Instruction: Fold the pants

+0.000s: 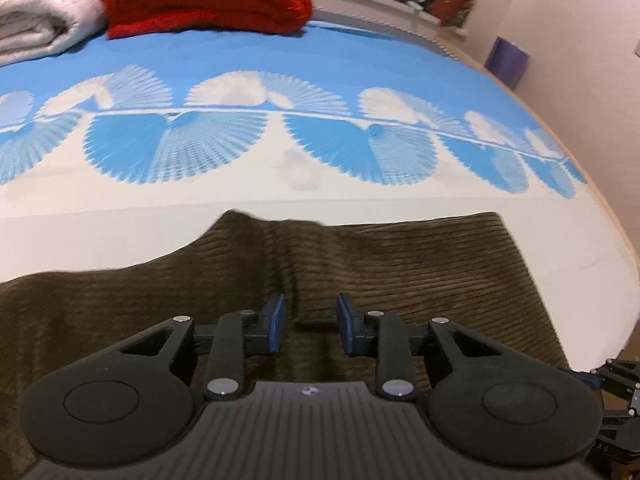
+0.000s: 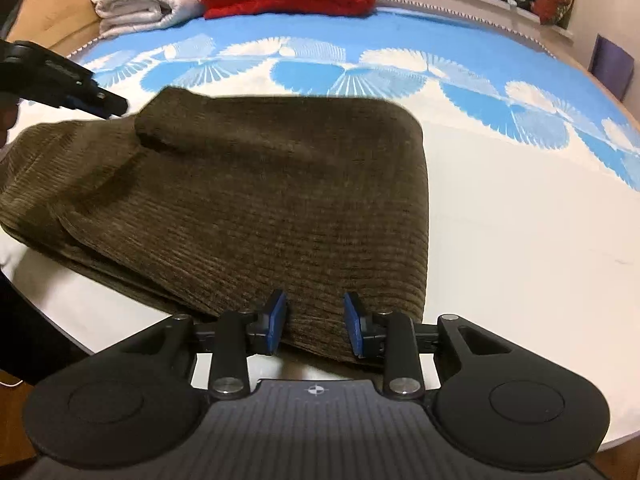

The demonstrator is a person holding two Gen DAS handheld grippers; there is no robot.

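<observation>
pants (image 2: 248, 200): soft, limp ribbed cloth on the bed (image 2: 520, 240)
hold: near hem corners
my hand-held grippers, left (image 1: 311, 322), right (image 2: 315, 326): part open, gripping nothing

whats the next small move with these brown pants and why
Probably lower the right gripper and pinch the near edge of the brown pants. Its jaws stand apart above that edge, gripping nothing, and the left gripper is open too, over the cloth.

We are seeing the pants (image 2: 256, 200), brown corduroy, lying folded and flat. They are resting on the bed's white part, with one edge bunching upward.
</observation>
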